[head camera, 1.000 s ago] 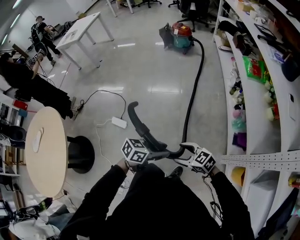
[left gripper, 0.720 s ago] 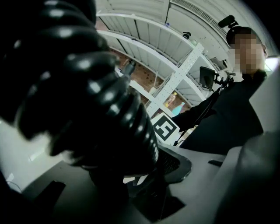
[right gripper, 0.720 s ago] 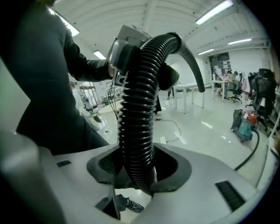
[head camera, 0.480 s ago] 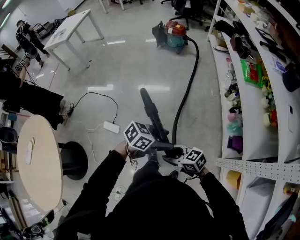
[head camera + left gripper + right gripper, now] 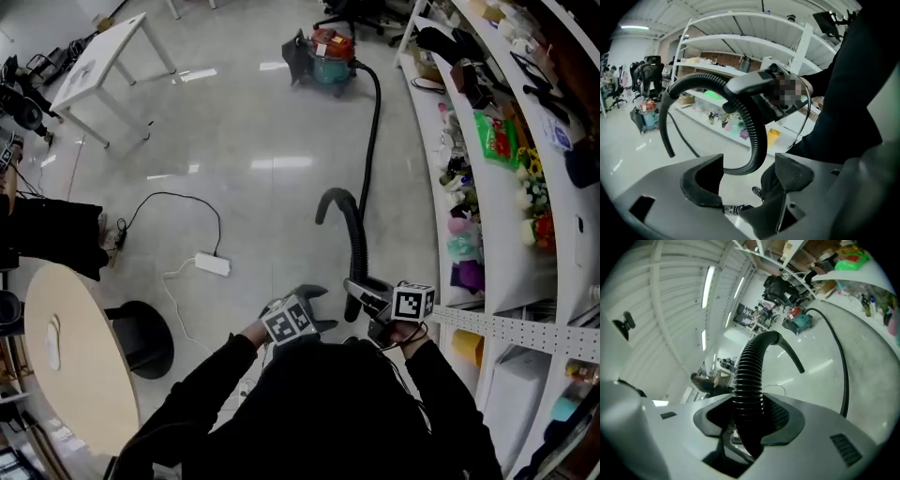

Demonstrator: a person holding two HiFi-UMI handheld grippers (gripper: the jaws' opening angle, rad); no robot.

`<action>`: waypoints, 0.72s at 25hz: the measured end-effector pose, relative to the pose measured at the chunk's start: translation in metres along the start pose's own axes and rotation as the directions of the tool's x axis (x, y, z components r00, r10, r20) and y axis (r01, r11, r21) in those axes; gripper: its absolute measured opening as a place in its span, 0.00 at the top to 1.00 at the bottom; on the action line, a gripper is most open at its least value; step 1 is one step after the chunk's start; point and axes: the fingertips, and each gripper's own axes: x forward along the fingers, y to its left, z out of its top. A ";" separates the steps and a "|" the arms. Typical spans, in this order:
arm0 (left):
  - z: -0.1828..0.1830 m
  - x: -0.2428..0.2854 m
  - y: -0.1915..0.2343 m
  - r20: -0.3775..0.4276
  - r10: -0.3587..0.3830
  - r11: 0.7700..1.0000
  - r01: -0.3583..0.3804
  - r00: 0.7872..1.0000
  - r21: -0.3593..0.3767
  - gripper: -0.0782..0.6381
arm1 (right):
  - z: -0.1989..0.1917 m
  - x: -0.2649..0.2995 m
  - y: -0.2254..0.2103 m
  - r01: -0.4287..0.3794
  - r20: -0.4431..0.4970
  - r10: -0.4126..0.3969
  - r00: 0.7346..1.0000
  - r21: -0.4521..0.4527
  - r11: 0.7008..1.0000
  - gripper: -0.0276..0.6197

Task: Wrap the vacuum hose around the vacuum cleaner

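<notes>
The black ribbed hose (image 5: 359, 246) leaves the red and green vacuum cleaner (image 5: 330, 58), which stands far off on the shiny floor (image 5: 253, 141) near the end of the shelves (image 5: 497, 141). It trails back along the floor to the person, then rises in a hooked loop in front of them. The right gripper (image 5: 361, 292) is clamped on the hose below that loop. Its jaws have just been closing, and the ribs sit pinched between the pads. The left gripper (image 5: 317, 309), just beside it, has just been opening. Its jaws stand wide, and the hose's bend shows between the tips with no pad pressing on it. A white power strip (image 5: 212, 264) lies to the left, near a round table (image 5: 66, 375).
</notes>
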 end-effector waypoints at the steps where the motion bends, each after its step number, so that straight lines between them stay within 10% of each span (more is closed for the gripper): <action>1: 0.006 0.006 0.002 0.036 -0.006 1.000 0.006 0.999 0.001 0.42 | 0.013 0.004 0.002 -0.005 0.048 0.003 0.999 0.036 0.999 0.67; 8: 0.047 0.027 0.056 0.142 0.116 0.993 -0.112 0.983 -0.035 0.43 | 0.106 0.017 0.028 -0.122 0.282 0.071 0.957 0.166 0.979 0.66; 10: 0.055 0.023 0.070 0.148 0.133 0.991 -0.131 0.980 -0.027 0.61 | 0.125 0.018 0.029 -0.180 0.319 0.105 0.942 0.216 0.960 0.66; 18: 0.097 -0.013 0.099 0.144 0.057 0.992 -0.040 0.988 -0.122 0.66 | 0.184 0.018 0.018 -0.433 0.420 0.322 0.848 0.202 0.878 0.64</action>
